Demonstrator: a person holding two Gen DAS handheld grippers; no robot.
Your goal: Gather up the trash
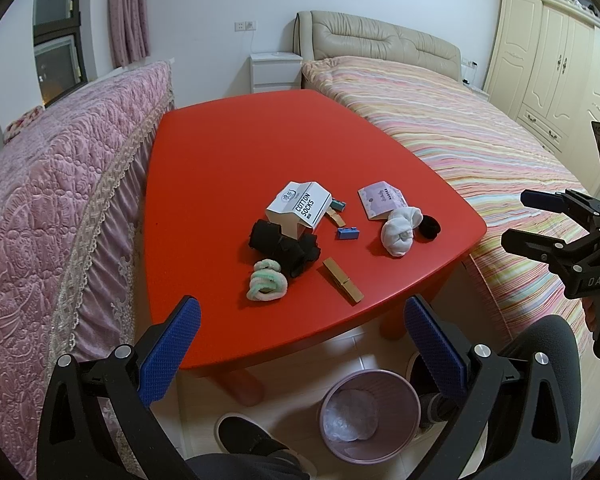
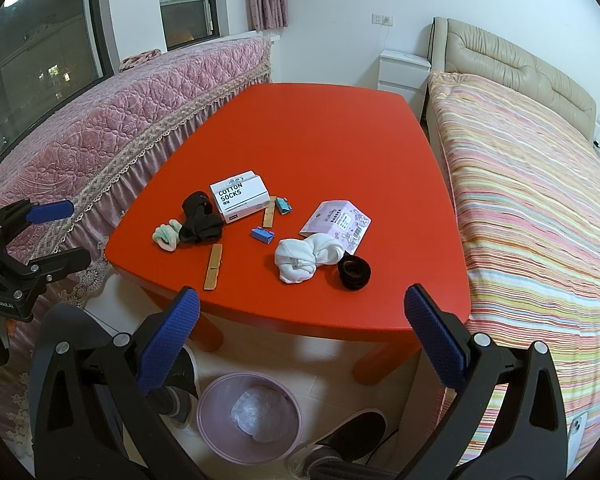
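Note:
On the red table (image 1: 260, 152) (image 2: 320, 128) lie a white "COTTON SOCKS" box (image 1: 298, 209) (image 2: 240, 196), a pink printed card packet (image 1: 382, 200) (image 2: 336, 222), black socks (image 1: 284, 248) (image 2: 198, 220), a white sock bundle (image 1: 400, 228) (image 2: 304, 258), a green-pink sock roll (image 1: 266, 282) (image 2: 167, 234), a black hair band (image 1: 428, 227) (image 2: 354, 272), wooden pegs (image 1: 342, 280) (image 2: 213, 266) and a blue clip (image 1: 348, 233) (image 2: 262, 235). A pink bin (image 1: 370, 414) (image 2: 250, 416) with crumpled plastic stands on the floor below. My left gripper (image 1: 300, 344) and right gripper (image 2: 300, 340) are open and empty, above the table's near edge.
A pink quilted sofa (image 1: 52, 208) borders the table's left. A striped bed (image 1: 480, 148) (image 2: 540, 220) borders its right. The person's shoes (image 1: 248, 436) (image 2: 352, 436) flank the bin. A white nightstand (image 1: 274, 70) and a cream wardrobe (image 1: 560, 64) stand behind.

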